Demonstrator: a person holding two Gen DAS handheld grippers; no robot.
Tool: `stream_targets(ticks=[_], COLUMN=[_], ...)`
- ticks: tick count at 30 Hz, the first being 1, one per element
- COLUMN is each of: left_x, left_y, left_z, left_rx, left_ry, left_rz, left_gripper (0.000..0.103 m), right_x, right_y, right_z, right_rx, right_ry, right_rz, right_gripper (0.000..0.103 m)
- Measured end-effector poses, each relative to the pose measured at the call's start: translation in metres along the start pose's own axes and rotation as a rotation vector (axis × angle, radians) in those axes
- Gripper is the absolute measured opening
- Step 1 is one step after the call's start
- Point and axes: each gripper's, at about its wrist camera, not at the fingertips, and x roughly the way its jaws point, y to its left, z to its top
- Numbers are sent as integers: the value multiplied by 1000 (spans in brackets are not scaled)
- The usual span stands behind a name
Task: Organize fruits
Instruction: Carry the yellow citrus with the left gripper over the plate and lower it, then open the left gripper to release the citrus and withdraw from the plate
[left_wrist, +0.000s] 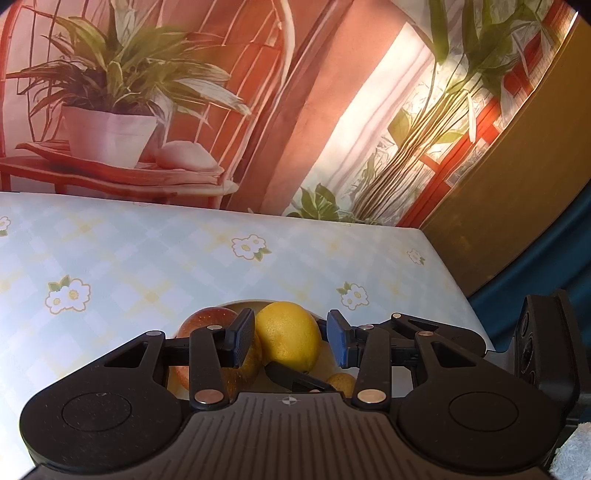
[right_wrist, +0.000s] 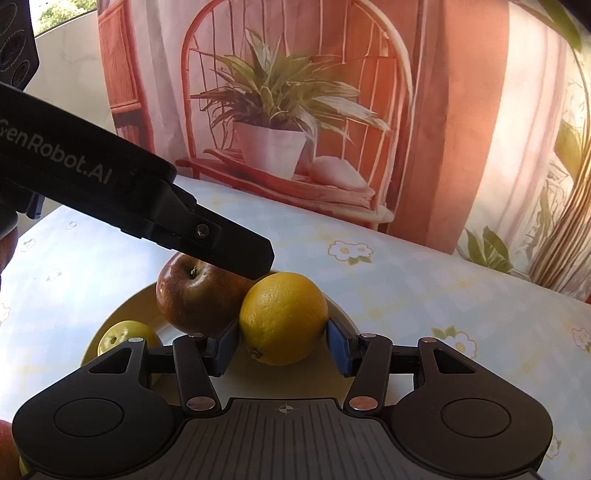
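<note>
**Two tongs crowding one plate of fruit**

The yellow citrus (right_wrist: 283, 317) is sitting on the far right side of the pale plate (right_wrist: 122, 314), nestled against the red apple (right_wrist: 195, 295) to its left, with its long axis running slightly tilted, stem nub pointing near and down. A smaller yellow-green fruit (right_wrist: 123, 334) is resting on the plate's near left part.

The right tongs (right_wrist: 282, 349) are straddling the citrus, a blue pad standing at each flank. The left pad seems to be touching the rind; the right pad is sitting right at it, though contact there is too close to call. So these tongs are partly spread around the fruit, and I cannot tell whether they are truly pinching.

The left tongs (left_wrist: 290, 341) are coming in from the left, reaching over the apple in the right wrist view. In their own view the citrus (left_wrist: 288, 336) is lying straight ahead between the fingers, the left pad pushed in between apple (left_wrist: 201, 325) and citrus, the right pad standing clear with a visible gap: spread, not gripping.

Both tongs are bracketing the same fruit, and the right pair looks nearer a hold. Everything is resting on the flower-print bench (right_wrist: 424, 280).
</note>
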Motion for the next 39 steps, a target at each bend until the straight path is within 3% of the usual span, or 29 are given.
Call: stream_targets(ticks=[3, 6, 15, 25, 33, 39], left_x=[-12, -23, -69, -137, -175, -195], left_y=[1, 3, 2, -2, 3, 7], left_z=[-3, -5, -25, -71, -116, -144], left_rx=[16, 16, 15, 66, 50, 32], left_ry=[-19, -44, -138, -221, -227, -230], left_rz=[11, 23, 65, 225, 304, 345], left_gripper=[45, 45, 45, 47, 47, 48], right_x=[-1, -7, -56, -117, -137, -144], right_y=[6, 9, 13, 30, 58, 71], right_z=[0, -2, -23, -95, -141, -157], right_rx=[-32, -43, 45, 283, 309, 328], right_ry=[-13, -24, -121, -289, -285, -285], right_rz=[-37, -71, -72, -62, -76, -68], right_gripper=[51, 66, 74, 75, 75, 75])
